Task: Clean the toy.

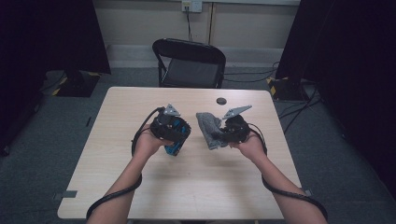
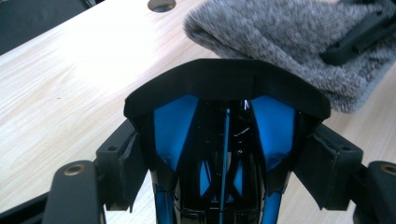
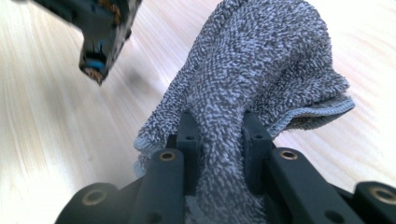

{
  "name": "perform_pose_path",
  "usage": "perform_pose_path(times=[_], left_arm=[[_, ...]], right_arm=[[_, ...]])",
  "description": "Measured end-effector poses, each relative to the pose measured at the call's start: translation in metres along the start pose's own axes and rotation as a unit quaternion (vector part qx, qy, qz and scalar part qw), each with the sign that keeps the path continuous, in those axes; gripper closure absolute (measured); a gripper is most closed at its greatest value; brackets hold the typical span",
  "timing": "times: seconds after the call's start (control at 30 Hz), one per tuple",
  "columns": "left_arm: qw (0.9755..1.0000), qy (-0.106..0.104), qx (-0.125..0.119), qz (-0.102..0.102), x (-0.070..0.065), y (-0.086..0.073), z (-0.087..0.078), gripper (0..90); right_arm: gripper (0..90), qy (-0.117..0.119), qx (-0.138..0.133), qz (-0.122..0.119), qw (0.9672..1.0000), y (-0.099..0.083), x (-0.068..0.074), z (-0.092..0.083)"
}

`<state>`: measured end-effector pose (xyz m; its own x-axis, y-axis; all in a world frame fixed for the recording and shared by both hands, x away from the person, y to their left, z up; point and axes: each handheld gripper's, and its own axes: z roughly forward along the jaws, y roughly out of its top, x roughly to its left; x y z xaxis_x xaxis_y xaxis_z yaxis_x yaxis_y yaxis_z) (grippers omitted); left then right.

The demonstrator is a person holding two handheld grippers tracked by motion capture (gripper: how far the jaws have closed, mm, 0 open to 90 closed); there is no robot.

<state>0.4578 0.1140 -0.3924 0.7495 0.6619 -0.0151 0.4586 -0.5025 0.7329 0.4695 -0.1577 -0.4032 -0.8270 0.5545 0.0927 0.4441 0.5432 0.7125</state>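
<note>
Overall, from the high view, a person stands at the near edge of the pale wooden table [image 1: 140, 186] with a hand-held gripper in each hand, both over the middle of the table. The left hand-held gripper [image 1: 173, 140] carries a glossy black-and-blue hard-shelled object [image 1: 176, 145], which hangs just above the table surface. The right hand-held gripper [image 1: 215, 135] carries a grey speckled terry cloth [image 1: 208, 128], bunched and drooping toward the table. A small dark round disc [image 1: 221, 101] lies toward the far edge; a black folding chair [image 1: 189, 63] stands beyond it.

Left gripper view: the jaws stand wide and are clamped on the black-and-blue object [image 2: 226, 140], pads pressed against its two flanks. The cloth [image 2: 289, 42] hangs just beyond it, near but not touching.

Right gripper view: the jaws are nearly together, pinching a thick fold of the cloth [image 3: 261, 60]; the loose remainder billows ahead of the tips. The black-and-blue object [image 3: 100, 32] shows blurred at upper left.

Assessment: the cloth appears soft, light and limp. It should not slip readily, but it will sag and swing, so a grip on a gathered fold, as present, is sound. The object appears rigid and smooth, possibly slippery; side-wall grip across its widest part seems appropriate, with steady pressure.
</note>
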Motion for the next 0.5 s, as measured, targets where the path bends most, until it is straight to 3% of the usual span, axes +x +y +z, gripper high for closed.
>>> perform_pose_path(times=[0.5], left_arm=[[0.9998,-0.017,0.007,0.007,-0.009,0.002,0.01,25.4]], right_arm=[[74.3,0.023,-0.014,-0.025,0.9993,0.019,0.013,0.001]])
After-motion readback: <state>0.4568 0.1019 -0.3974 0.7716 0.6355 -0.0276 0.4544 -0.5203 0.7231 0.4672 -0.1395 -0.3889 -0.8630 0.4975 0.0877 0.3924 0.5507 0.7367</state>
